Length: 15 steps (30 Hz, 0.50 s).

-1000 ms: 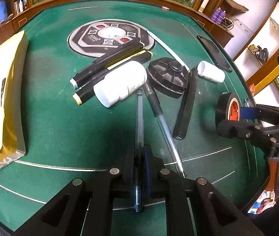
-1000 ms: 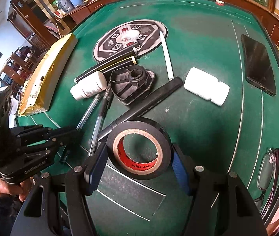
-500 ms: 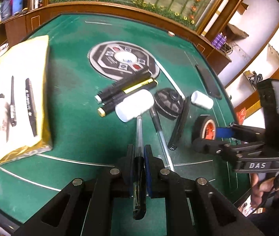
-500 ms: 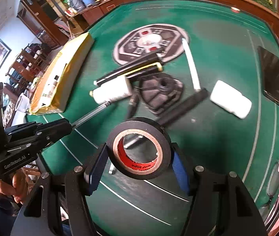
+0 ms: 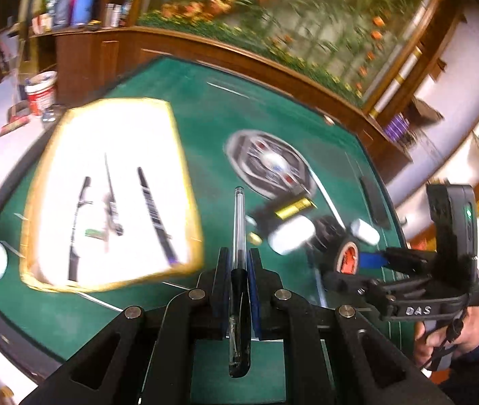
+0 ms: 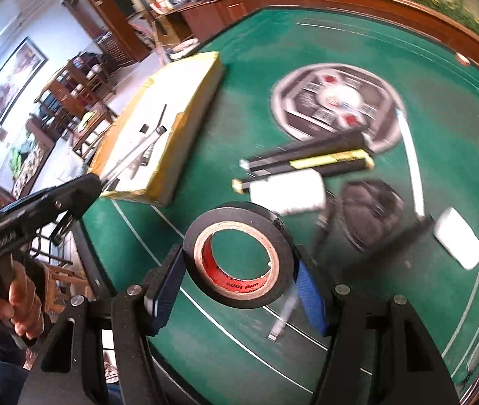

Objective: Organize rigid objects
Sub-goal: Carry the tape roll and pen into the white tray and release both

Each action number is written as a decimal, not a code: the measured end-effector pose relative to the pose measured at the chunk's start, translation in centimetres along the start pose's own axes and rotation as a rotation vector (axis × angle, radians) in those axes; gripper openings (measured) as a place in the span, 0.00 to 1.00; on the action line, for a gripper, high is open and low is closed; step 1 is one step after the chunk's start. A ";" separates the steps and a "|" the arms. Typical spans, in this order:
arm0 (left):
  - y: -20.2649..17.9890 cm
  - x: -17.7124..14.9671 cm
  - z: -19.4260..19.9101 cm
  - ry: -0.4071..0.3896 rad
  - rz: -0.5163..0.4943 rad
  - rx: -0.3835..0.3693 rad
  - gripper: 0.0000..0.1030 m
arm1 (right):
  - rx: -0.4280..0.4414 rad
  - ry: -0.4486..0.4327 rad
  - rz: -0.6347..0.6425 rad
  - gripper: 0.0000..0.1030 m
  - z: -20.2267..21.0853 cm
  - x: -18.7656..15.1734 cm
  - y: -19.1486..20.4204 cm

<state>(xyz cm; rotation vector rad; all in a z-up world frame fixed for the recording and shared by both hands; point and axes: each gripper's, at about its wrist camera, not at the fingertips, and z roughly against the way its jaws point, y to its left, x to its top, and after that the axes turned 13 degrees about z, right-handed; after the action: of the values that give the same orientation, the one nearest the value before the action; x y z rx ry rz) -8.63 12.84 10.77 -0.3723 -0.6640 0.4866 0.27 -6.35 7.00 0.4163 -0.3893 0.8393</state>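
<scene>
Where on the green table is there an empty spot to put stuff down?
Bare felt lies between the yellow-edged box and the cluster of markers and white bottle. More is free along the near edge, under the tape roll held in the right claw. It is crowded from the bottle across to the black round part.

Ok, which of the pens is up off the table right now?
The clear pen, clamped between the left gripper fingers. The other pens lie flat inside the yellow-edged box or on the green table.
</scene>
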 end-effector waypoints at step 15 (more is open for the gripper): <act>11.3 6.4 -1.5 -0.076 0.131 0.150 0.09 | 0.063 0.054 0.183 0.61 -8.8 12.5 9.9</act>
<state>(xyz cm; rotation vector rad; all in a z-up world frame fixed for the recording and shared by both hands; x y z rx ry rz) -6.74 25.39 7.48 -0.2580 -0.6743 0.6738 1.59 11.81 7.56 0.4198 -0.3553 1.0406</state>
